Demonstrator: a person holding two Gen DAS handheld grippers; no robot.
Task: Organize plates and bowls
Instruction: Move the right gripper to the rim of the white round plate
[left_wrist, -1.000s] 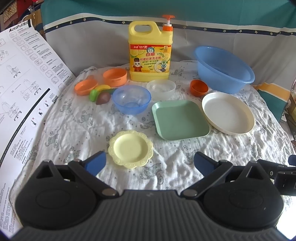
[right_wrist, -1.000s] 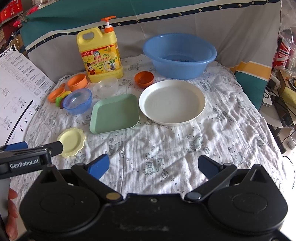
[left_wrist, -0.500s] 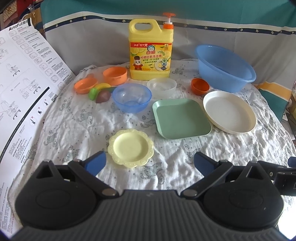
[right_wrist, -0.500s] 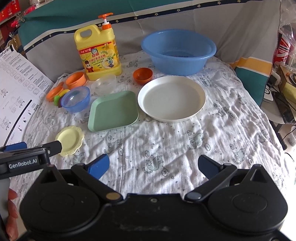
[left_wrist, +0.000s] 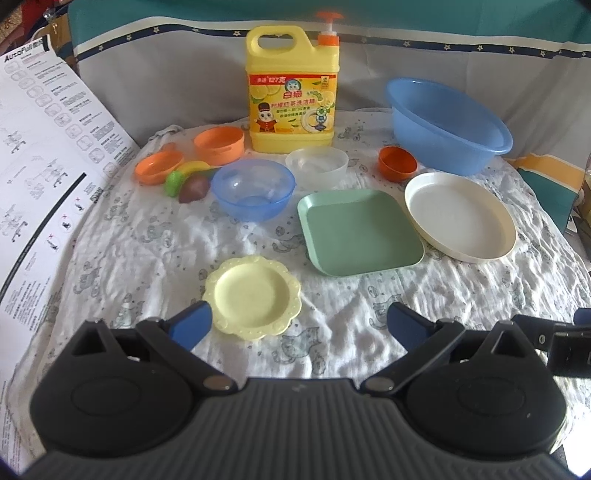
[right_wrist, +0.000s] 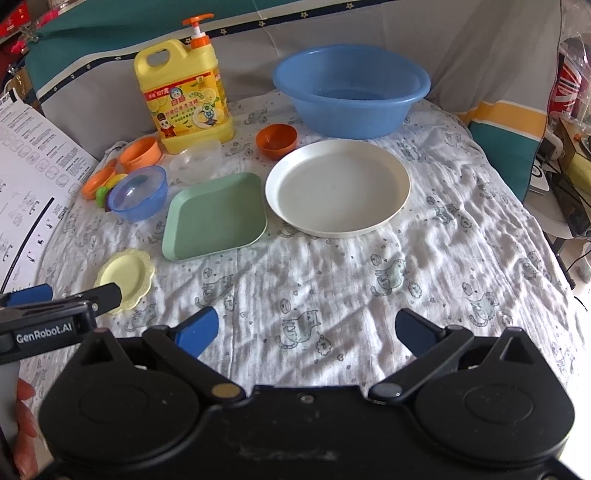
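On the cloth-covered table lie a small yellow scalloped plate (left_wrist: 253, 295), a green square plate (left_wrist: 360, 230) and a large white round plate (left_wrist: 460, 216). Behind them stand a blue clear bowl (left_wrist: 254, 194), a clear bowl (left_wrist: 317, 166), a small dark-orange bowl (left_wrist: 397, 162), and two orange bowls (left_wrist: 218, 144) at the back left. My left gripper (left_wrist: 301, 325) is open and empty, with the yellow plate just ahead of its left finger. My right gripper (right_wrist: 306, 330) is open and empty, above bare cloth in front of the white plate (right_wrist: 338, 188).
A big blue basin (left_wrist: 447, 123) stands at the back right and a yellow detergent jug (left_wrist: 291, 101) at the back centre. Toy fruit (left_wrist: 188, 181) lies by the orange bowls. A printed instruction sheet (left_wrist: 40, 166) lies along the left edge. Clutter sits off the table's right side.
Both grippers have moved slightly forward toward the dishes; the plates sit closer in both views. Nothing was grasped or moved on the table.
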